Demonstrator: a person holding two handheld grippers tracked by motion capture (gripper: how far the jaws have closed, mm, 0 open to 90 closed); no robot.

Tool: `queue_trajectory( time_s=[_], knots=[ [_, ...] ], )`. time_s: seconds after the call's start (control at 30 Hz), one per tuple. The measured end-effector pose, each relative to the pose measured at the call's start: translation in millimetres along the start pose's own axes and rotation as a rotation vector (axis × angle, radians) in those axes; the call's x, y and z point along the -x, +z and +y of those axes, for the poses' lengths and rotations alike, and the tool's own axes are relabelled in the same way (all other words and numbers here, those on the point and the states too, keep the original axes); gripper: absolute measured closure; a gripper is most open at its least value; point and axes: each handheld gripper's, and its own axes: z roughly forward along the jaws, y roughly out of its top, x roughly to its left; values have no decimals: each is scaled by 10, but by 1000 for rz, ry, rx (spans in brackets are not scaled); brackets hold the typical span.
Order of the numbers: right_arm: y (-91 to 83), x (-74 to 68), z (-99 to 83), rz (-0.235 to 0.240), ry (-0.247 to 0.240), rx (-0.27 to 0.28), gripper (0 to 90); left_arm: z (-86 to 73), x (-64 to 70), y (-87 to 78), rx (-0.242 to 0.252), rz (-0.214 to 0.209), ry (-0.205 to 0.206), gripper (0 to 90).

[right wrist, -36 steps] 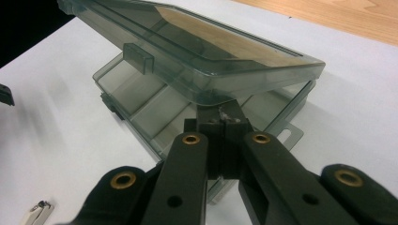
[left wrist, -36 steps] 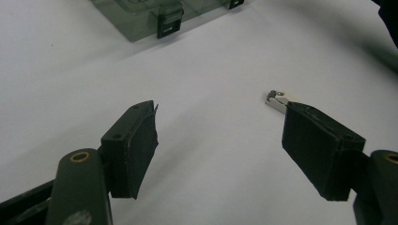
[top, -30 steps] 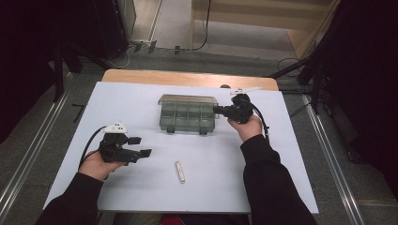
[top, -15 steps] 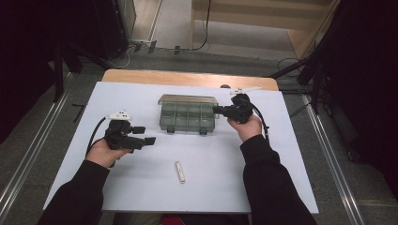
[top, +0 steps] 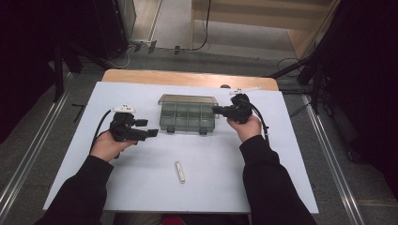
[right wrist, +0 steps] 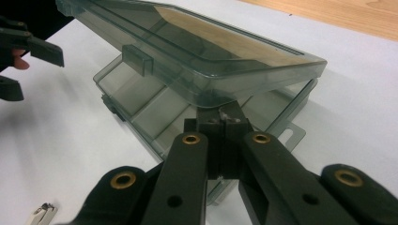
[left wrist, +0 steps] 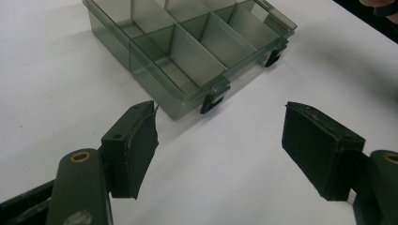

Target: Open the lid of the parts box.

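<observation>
Since a second ago the left claw (top: 151, 133) has travelled up from the counter's (top: 291, 154) near-left part to just beside the compartment box's (top: 187, 117) left front corner, while the right claw (right wrist: 220, 123) has stayed at the box's right end. Sitting mid-counter, that smoky clear box shows bare compartments and no readable writing, its lid (right wrist: 197, 56) raised at a slant. Left claw gapes wide, touching nothing; right claw is pinched together on the lid's edge, and a small white strip (top: 179, 171) lies nearer the person than the box.
</observation>
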Motion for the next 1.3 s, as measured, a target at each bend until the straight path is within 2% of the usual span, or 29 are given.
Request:
queue_trajectory(
  time_s=[0.1,0.17,0.37,0.57,0.67,0.77,0.87,1.03,1.1,1.3],
  knots=[
    [1,-2,3,1,0,0,900,29,-46,34,22,3,-7,265],
    [2,-3,5,-2,-2,3,900,76,-64,70,13,21,5,277],
    [-6,-2,10,4,0,6,900,170,-106,129,17,37,19,277],
    [-18,7,17,6,-1,13,900,210,-151,199,21,38,23,277],
    [-17,5,20,7,-1,12,900,240,-202,226,18,32,4,278],
    [-13,4,19,10,-1,9,900,281,-234,249,22,24,4,300],
    [-8,3,19,10,-5,9,900,313,-252,275,27,42,24,301],
    [-8,3,21,10,-6,7,900,369,-306,307,38,35,28,301],
    [-8,3,22,11,-7,5,900,390,-318,327,34,51,30,301],
    [-5,1,34,13,-5,7,900,444,-372,350,39,65,36,324]
  ],
)
